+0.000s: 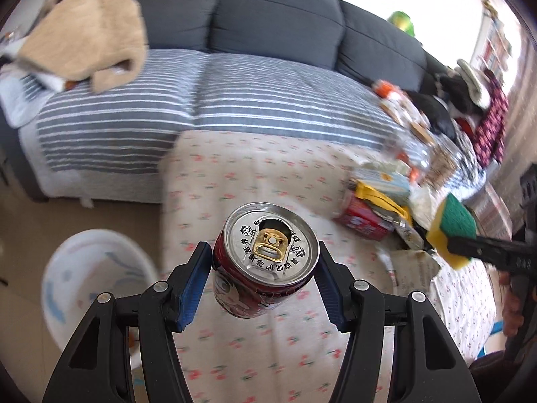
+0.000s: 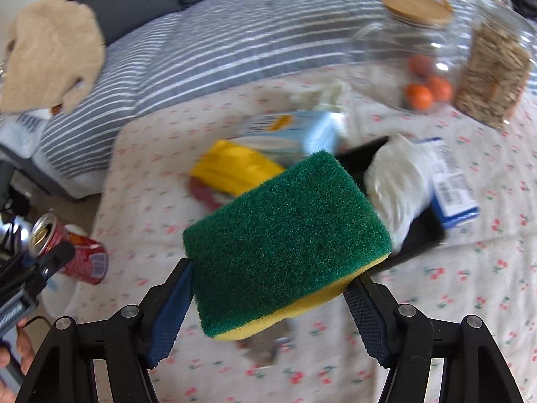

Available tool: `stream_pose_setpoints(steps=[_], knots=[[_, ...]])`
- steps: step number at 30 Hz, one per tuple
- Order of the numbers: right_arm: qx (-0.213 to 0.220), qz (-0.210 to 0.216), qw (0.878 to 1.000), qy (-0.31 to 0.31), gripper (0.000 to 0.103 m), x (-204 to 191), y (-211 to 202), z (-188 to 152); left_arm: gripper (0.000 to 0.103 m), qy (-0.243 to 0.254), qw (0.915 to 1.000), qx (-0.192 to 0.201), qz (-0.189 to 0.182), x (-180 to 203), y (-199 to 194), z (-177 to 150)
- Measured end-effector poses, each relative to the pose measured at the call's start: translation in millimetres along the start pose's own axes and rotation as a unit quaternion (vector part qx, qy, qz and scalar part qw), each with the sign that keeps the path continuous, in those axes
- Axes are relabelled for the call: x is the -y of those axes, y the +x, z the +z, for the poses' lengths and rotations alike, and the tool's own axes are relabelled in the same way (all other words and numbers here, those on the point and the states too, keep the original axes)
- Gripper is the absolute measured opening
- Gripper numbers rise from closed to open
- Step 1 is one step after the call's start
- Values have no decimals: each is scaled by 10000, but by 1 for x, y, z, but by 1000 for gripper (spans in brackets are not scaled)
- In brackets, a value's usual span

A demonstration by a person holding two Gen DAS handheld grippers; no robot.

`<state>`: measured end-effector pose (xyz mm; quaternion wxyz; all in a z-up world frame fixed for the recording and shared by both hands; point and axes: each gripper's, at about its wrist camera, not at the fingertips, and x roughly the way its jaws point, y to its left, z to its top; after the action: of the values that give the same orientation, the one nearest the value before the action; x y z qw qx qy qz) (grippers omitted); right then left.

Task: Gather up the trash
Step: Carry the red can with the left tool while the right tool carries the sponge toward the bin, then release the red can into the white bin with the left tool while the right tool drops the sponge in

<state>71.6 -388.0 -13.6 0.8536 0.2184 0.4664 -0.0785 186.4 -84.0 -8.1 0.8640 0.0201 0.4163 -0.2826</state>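
Observation:
My left gripper [image 1: 263, 255] is shut on a red drink can [image 1: 268, 245]. The can's opened silver top faces the camera, above the floral tablecloth [image 1: 235, 174]. My right gripper [image 2: 273, 272] is shut on a green-and-yellow sponge [image 2: 285, 221], green side up, and holds it over the table. The left wrist view shows that sponge [image 1: 453, 225] at the right, above a trash pile. In the right wrist view the can [image 2: 84, 258] and the left gripper sit at the left edge, beyond the table's side.
A white patterned bin [image 1: 97, 275] stands on the floor left of the table. The table holds a yellow packet [image 2: 235, 168], a blue box [image 2: 302, 131], a black tray [image 2: 419, 238] with a white bag [image 2: 396, 181], and a glass jar [image 2: 419, 60]. Behind is a striped sofa [image 1: 235, 100].

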Motion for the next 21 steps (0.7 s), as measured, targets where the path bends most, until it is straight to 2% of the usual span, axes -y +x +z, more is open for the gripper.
stream_pose_setpoints(steps=[7, 12, 21], knots=[[-39, 375, 9981, -479, 75, -61, 10, -13, 63, -508, 9969, 25, 602, -75, -16, -11], [-204, 518, 9961, -689, 75, -100, 32, -21, 63, -802, 9918, -213, 972, -121, -2, -26], [-467, 508, 9930, -962, 76, -142, 72, -36, 64, -681, 9893, -597, 1140, -147, 19, -46]])
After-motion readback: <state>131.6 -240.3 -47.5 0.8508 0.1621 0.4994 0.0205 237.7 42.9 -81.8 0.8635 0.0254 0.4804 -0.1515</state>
